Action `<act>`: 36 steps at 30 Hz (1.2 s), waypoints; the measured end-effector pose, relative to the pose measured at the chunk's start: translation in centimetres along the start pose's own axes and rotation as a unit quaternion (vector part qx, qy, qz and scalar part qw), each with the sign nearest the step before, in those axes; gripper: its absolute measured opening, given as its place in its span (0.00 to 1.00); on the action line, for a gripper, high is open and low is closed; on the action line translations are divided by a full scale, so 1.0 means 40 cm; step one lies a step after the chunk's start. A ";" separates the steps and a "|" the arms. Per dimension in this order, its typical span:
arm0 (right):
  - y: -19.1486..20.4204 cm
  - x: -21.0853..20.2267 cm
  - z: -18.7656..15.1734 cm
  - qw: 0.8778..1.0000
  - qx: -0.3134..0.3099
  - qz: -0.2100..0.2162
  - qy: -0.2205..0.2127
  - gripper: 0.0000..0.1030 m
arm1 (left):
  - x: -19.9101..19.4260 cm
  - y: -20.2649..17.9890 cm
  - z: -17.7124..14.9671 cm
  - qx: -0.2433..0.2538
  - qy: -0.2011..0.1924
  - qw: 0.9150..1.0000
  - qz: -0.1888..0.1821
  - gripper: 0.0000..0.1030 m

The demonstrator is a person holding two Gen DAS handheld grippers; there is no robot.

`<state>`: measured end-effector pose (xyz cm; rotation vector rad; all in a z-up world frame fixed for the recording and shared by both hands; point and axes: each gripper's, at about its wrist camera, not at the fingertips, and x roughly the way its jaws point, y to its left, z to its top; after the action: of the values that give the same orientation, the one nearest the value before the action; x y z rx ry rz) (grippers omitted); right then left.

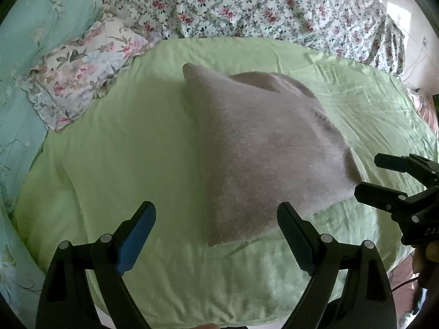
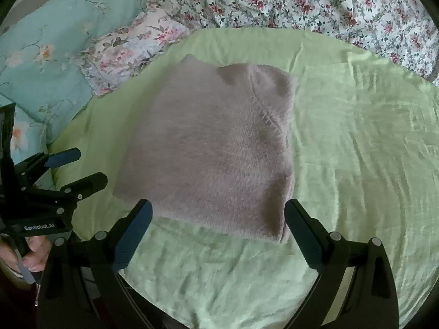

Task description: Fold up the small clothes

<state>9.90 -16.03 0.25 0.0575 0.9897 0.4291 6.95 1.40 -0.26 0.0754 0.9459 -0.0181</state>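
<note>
Both tools, left tool and right tool, hang open, empty, near folded fuzzy garment on green bed cover. We judge fold nearly done; next, a final tidy or release.

Both cameras look down from close above the fuzzy garment on the green bedcover, facing the floral quilt. The left wrist view sits left of the garment, the right wrist view right; both share it.
</note>
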 end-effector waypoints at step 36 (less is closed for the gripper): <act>-0.010 -0.053 -0.025 1.000 0.000 -0.006 -0.013 0.94 | -0.027 -0.016 -0.012 0.023 -0.006 1.000 -0.004 0.88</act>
<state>8.21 -17.35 1.28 0.0567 0.9643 0.4169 5.88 0.80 0.29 0.1137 0.9345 -0.0470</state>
